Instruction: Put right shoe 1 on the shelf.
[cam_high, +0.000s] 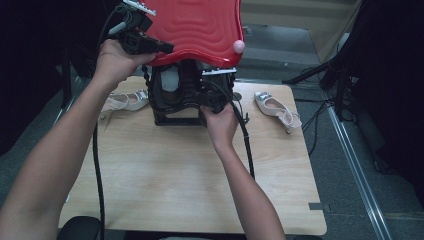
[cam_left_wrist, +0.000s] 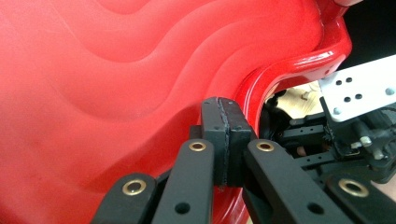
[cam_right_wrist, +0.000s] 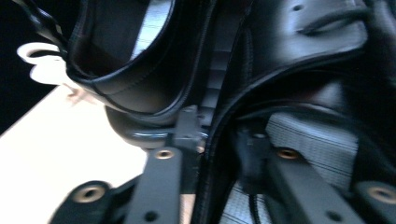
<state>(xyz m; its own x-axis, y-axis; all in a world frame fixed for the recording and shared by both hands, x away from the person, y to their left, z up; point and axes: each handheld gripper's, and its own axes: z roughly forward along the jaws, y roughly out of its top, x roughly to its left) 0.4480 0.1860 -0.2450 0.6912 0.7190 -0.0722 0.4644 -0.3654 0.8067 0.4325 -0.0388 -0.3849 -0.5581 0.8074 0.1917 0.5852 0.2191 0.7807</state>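
Note:
A red wavy lid (cam_high: 200, 25) (cam_left_wrist: 116, 93) stands raised over a black box frame (cam_high: 175, 120) that holds black shoes (cam_high: 170, 85) (cam_right_wrist: 135, 70). My left gripper (cam_high: 162, 48) (cam_left_wrist: 227, 135) is at the lid's left front rim. Its pads are shut flat on each other against the red edge, and I see nothing between them. My right gripper (cam_high: 192, 97) (cam_right_wrist: 217, 140) reaches in under the lid among the black shoes. Its jaws stand apart, with a shoe's black collar edge running between them. The picture there is blurred and I see no pad pressing on it.
Two white heeled sandals lie on the wooden table (cam_high: 175, 175), one left of the box (cam_high: 127, 100) (cam_right_wrist: 37, 60) and one to its right (cam_high: 275, 107). A pink knob (cam_high: 239, 46) sits on the lid's right corner. Cables trail from both grippers across the table.

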